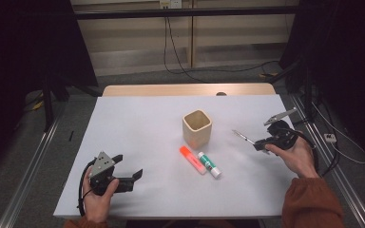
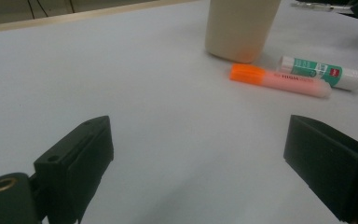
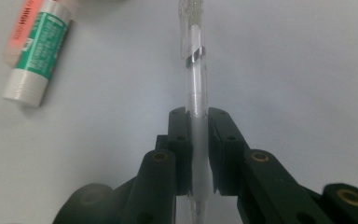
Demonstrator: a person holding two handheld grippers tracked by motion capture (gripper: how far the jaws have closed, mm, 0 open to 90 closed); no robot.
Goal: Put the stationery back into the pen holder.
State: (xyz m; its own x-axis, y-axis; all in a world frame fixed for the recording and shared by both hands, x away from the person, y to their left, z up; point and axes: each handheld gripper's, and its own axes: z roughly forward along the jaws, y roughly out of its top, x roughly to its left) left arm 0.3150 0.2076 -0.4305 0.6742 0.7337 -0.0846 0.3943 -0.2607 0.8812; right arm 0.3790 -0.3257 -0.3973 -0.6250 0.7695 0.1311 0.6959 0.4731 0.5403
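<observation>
Clear pen (image 3: pixel 196 88) pinched mid-barrel by right gripper (image 3: pixel 198 126), jaws pressed on it, held off table right of beige cup (image 1: pixel 197 127) (likely destination). Left gripper (image 1: pixel 126 173) jaws spread, empty, parked near-left. Highlighter (image 1: pixel 192 159), glue stick (image 1: pixel 209 165) lie before cup.

Pen (image 3: pixel 196 70) was clear glossy plastic with metal band. Tongs (image 3: pixel 199 123) were matt black plastic, brass-coloured insets. Worktop (image 1: pixel 138 123) looked smooth, matt. Cup (image 1: pixel 197 127) looked like pale wood. Glue stick (image 1: pixel 209 165) was glossy plastic.
</observation>
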